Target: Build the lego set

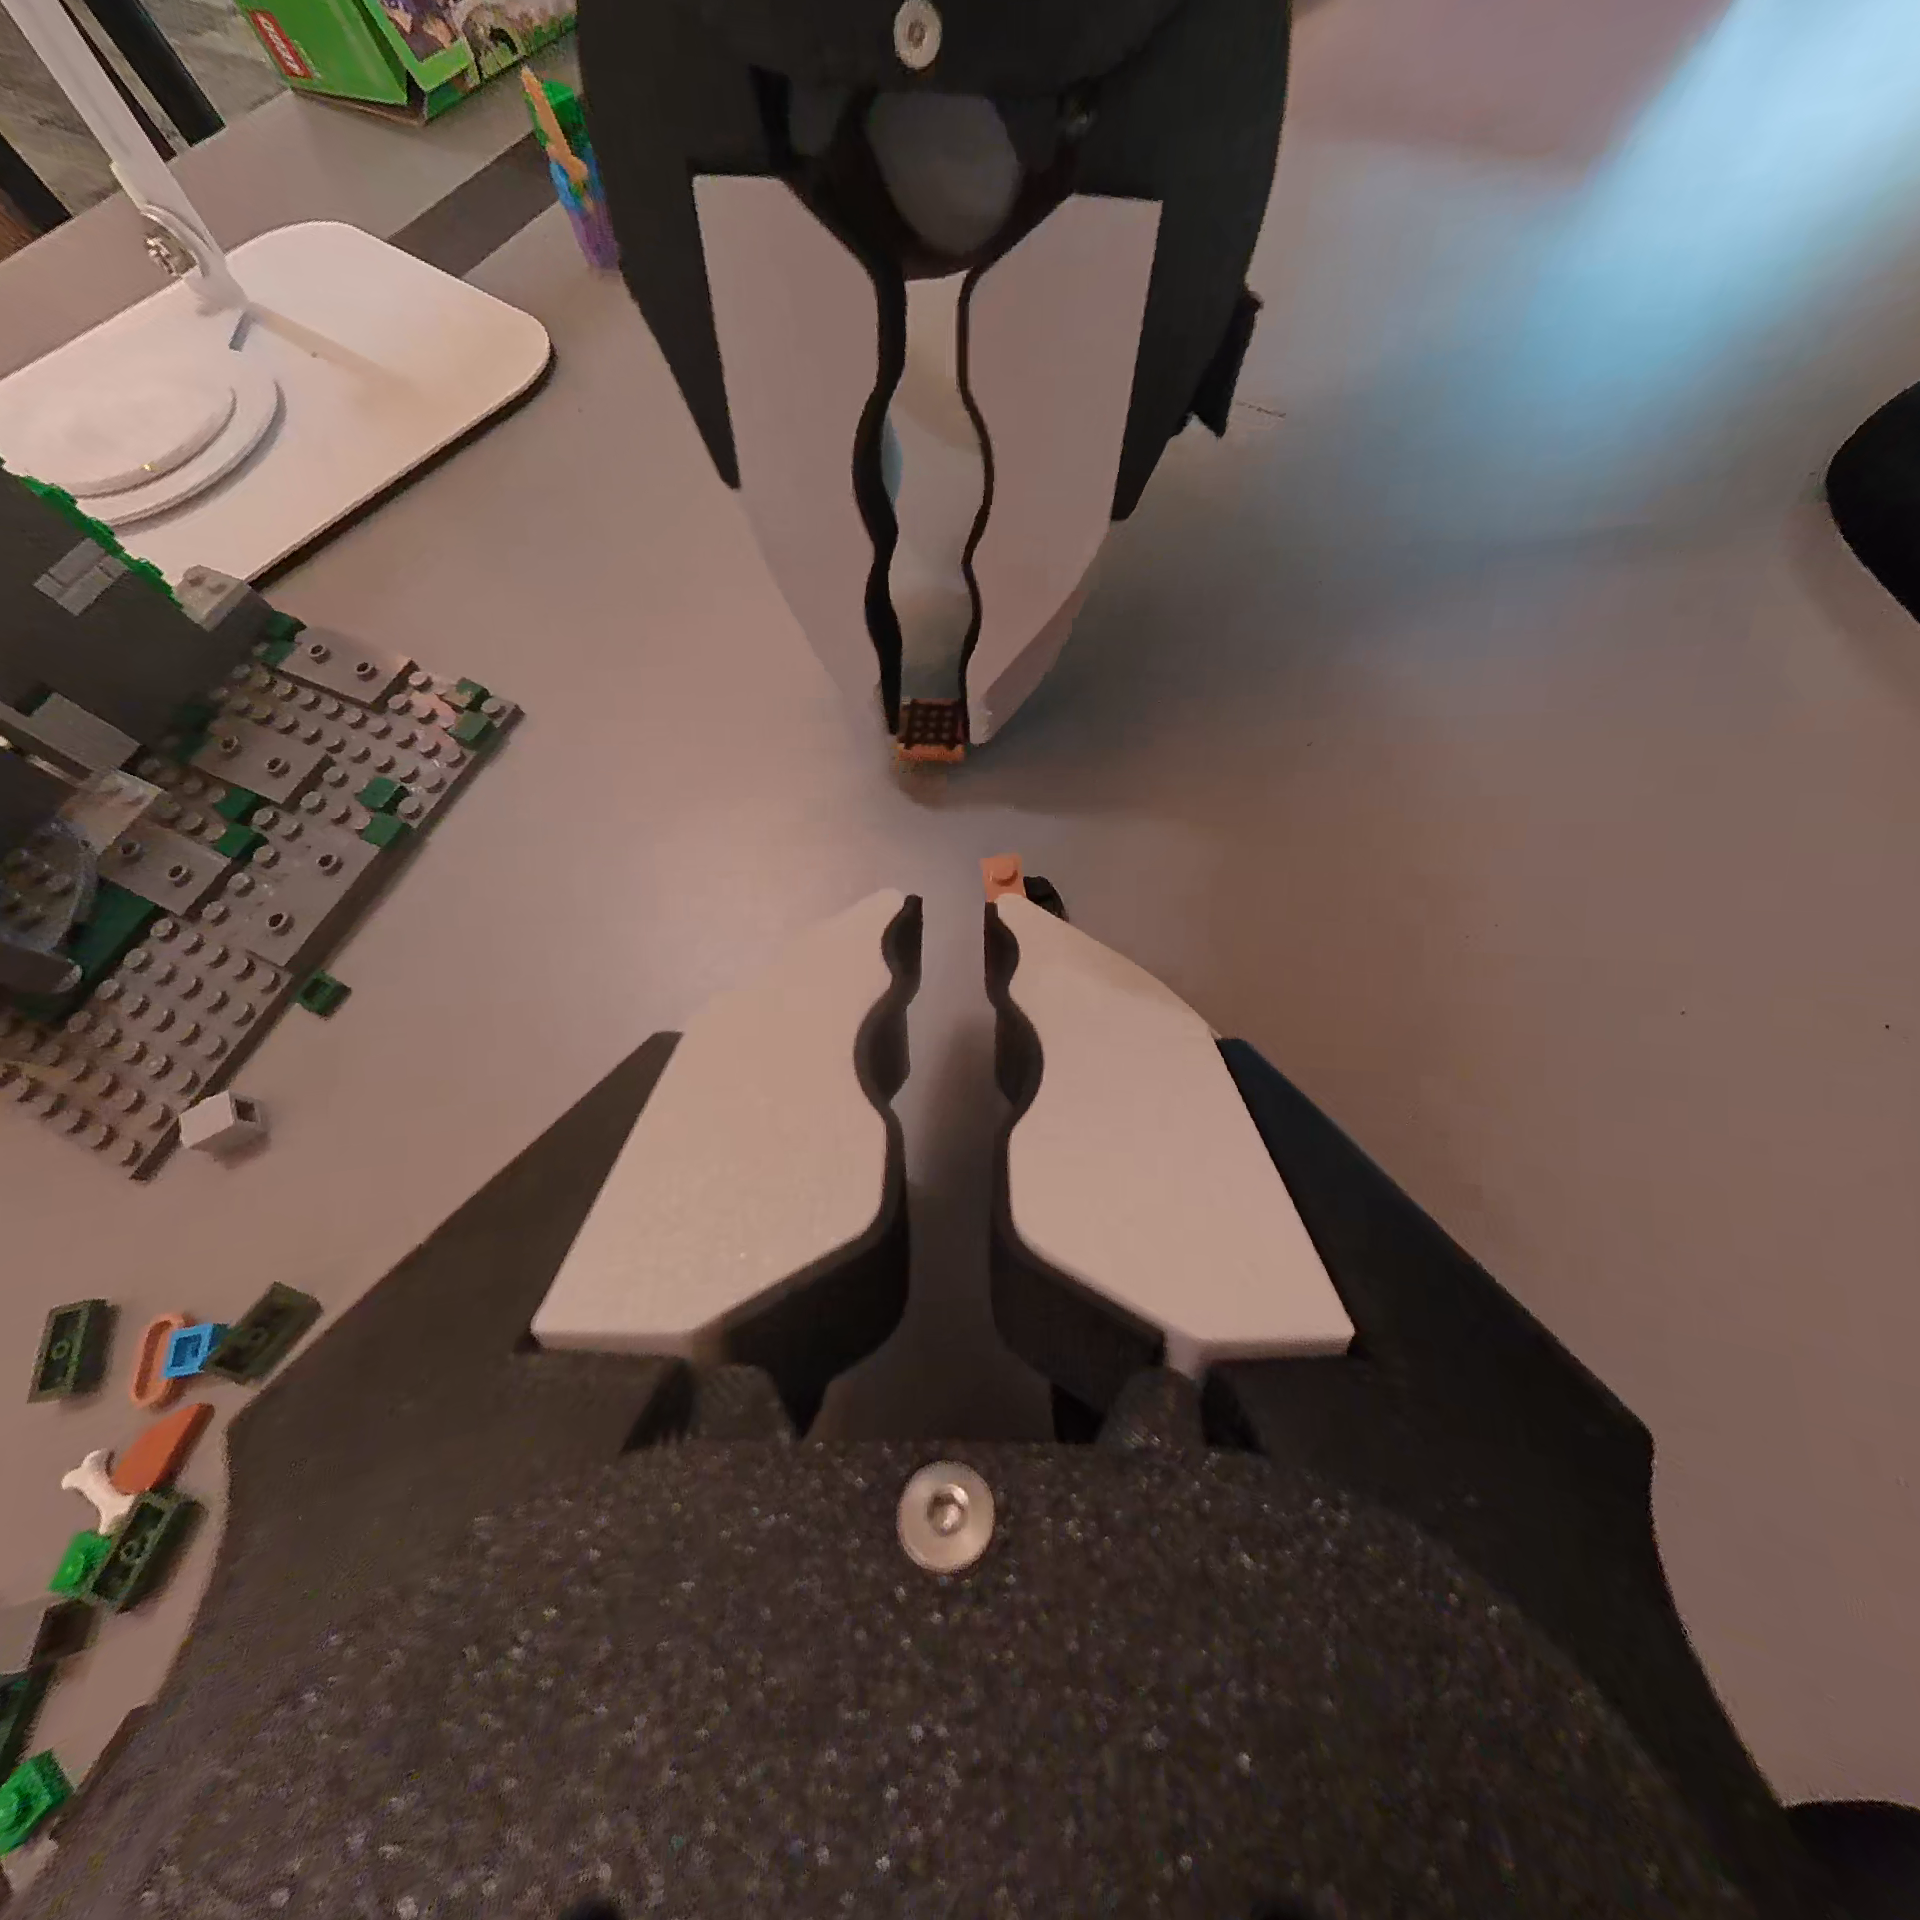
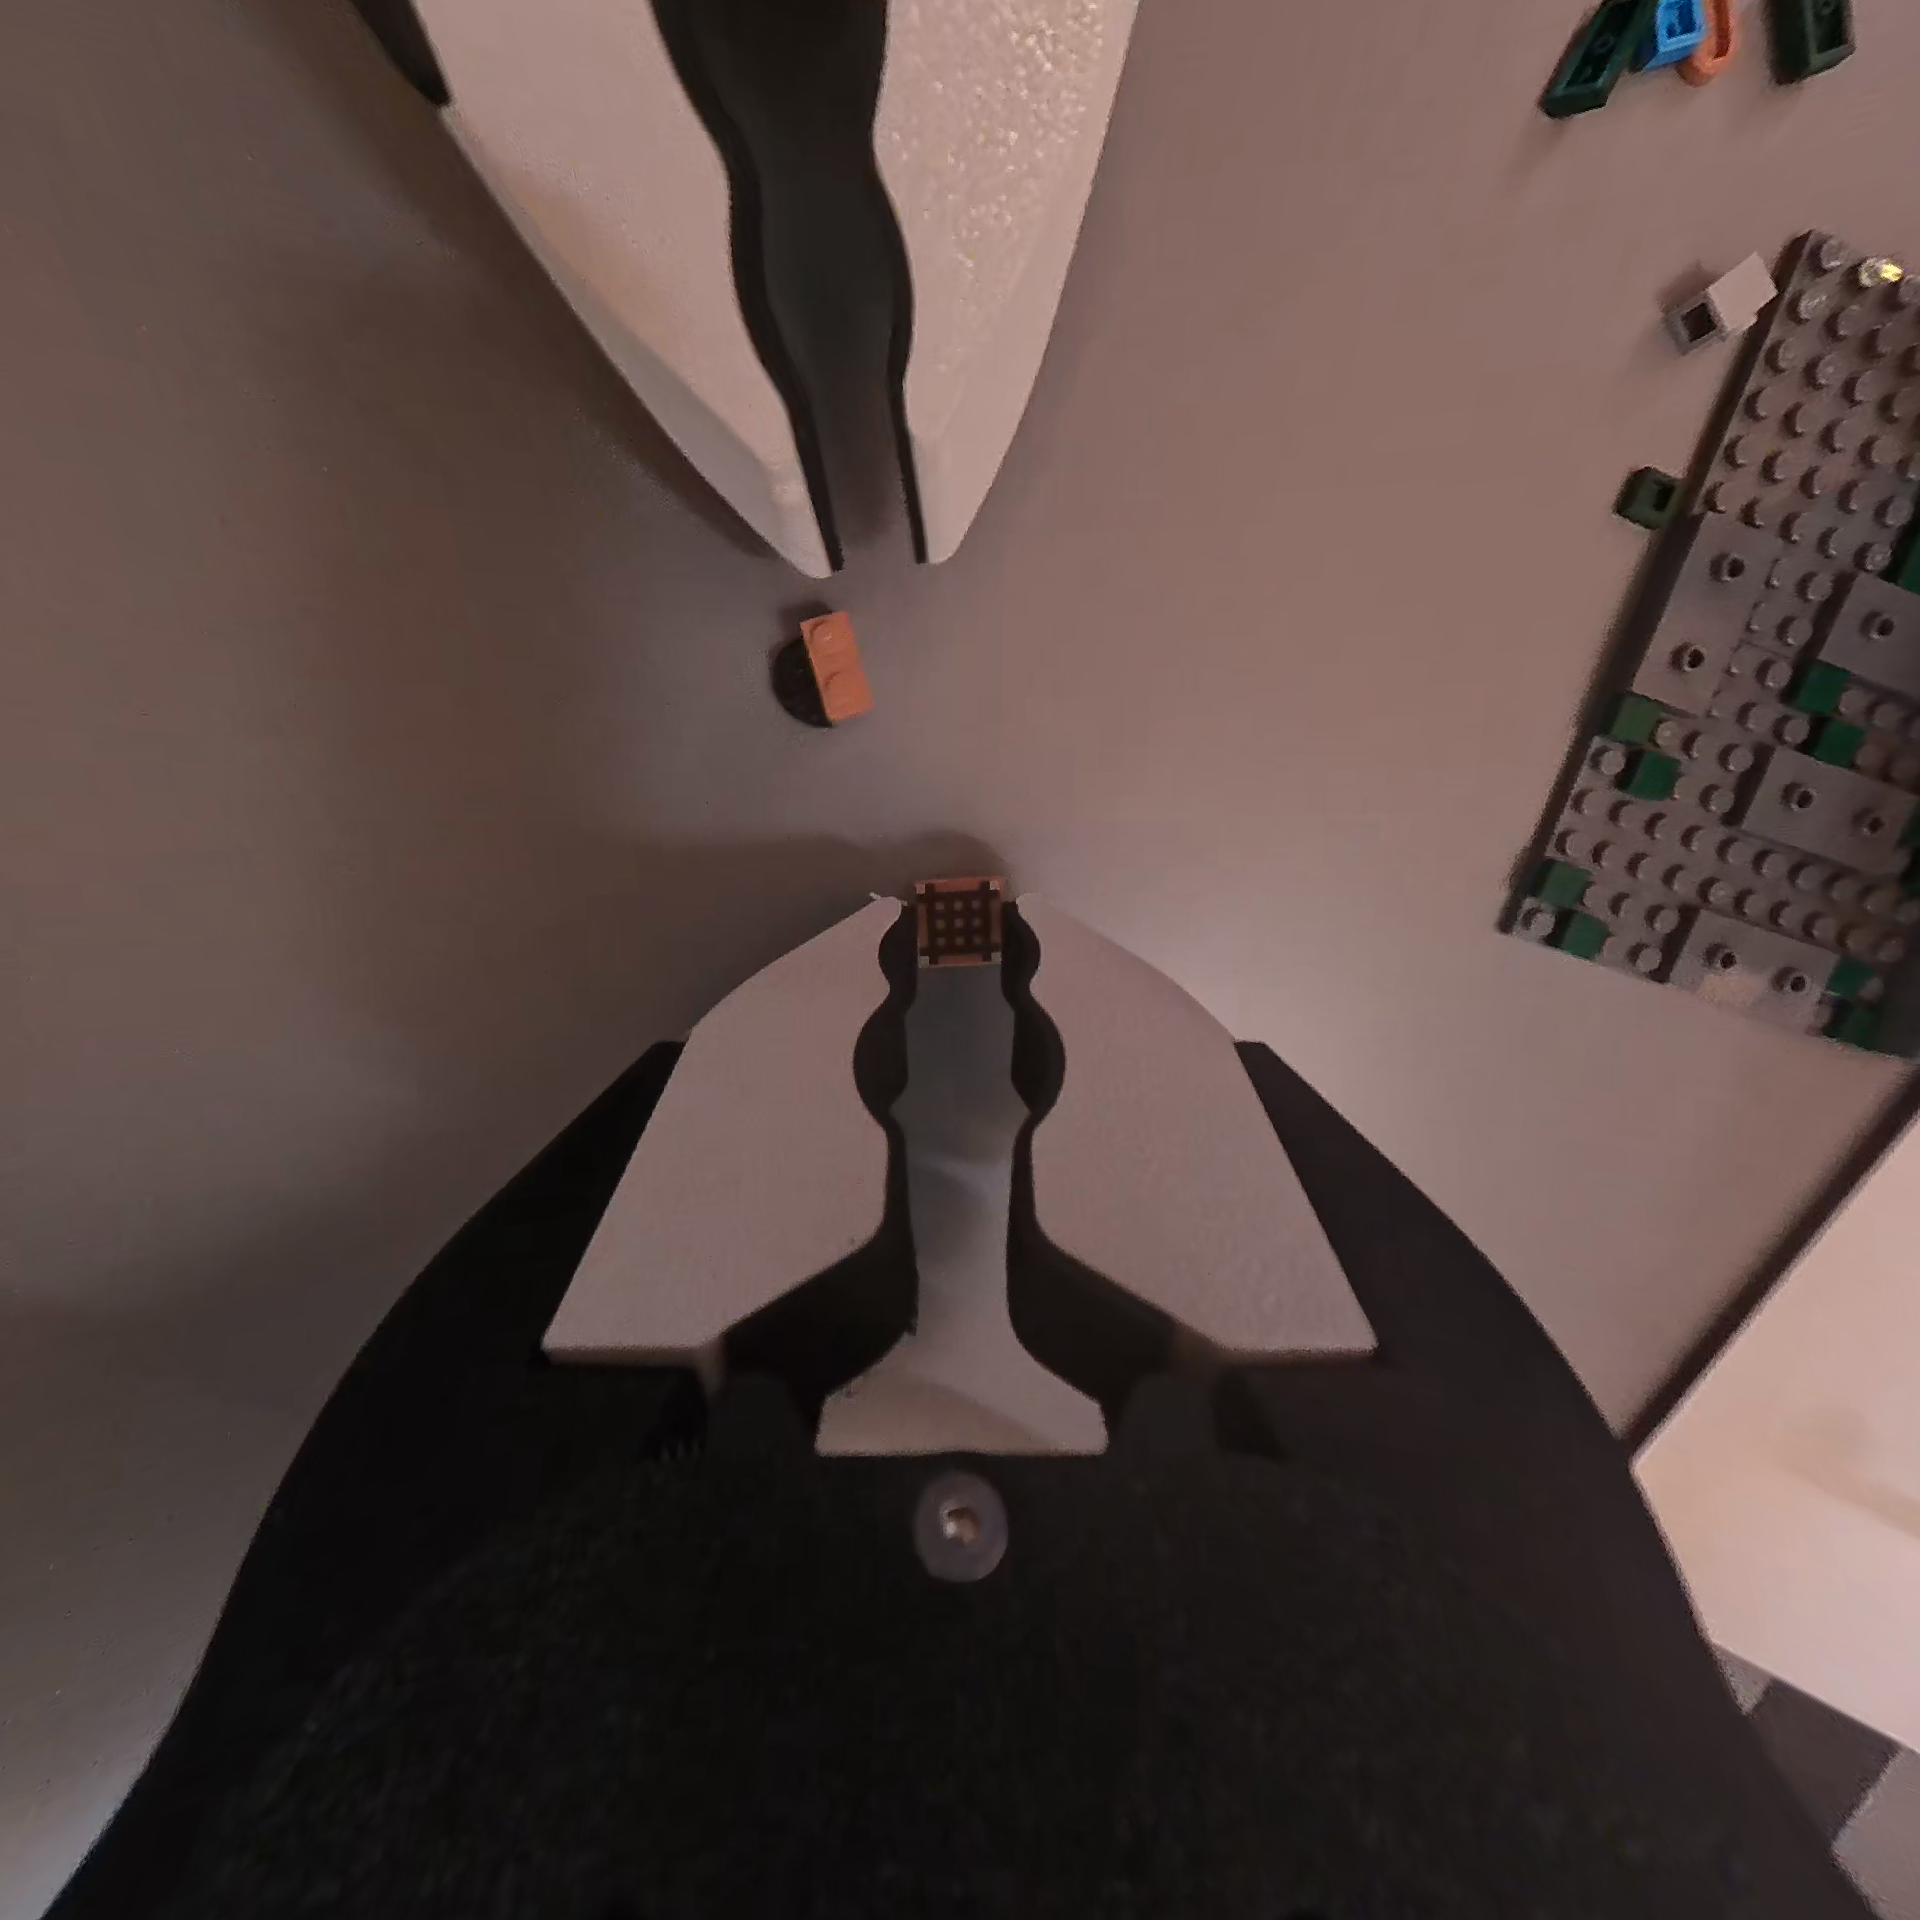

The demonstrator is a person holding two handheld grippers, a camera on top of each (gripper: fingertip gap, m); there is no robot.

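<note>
My right gripper [image 2: 959, 906] is shut on a small tan square tile with a dark grid face [image 2: 959, 923], held low over the grey table. The left wrist view shows this gripper [image 1: 932, 727] and tile [image 1: 932, 736] facing me. My left gripper [image 1: 954, 909] is narrowly open and empty; it also shows in the right wrist view [image 2: 878, 566]. Just beyond its right fingertip a small orange plate [image 1: 1004, 873] lies on the table against a black round piece [image 1: 1044, 894]. Both show in the right wrist view, the plate [image 2: 836, 665] and the round piece [image 2: 792, 681].
A grey studded baseplate with grey and green tiles [image 1: 312, 831] [image 2: 1766, 727] carries a dark built structure [image 1: 83, 644]. A light grey brick [image 1: 223, 1122] and loose green, orange and blue pieces [image 1: 156, 1361] lie near it. A white lamp base [image 1: 364, 343] and a green box [image 1: 395, 52] stand farther back. My hands' fingertips stand some 6 centimeters from each other. The light grey brick [image 1: 223, 1122] is about equally far from each gripper, around 15 centimeters. My right wrist view [image 2: 1725, 289] looks at it from another angle.
</note>
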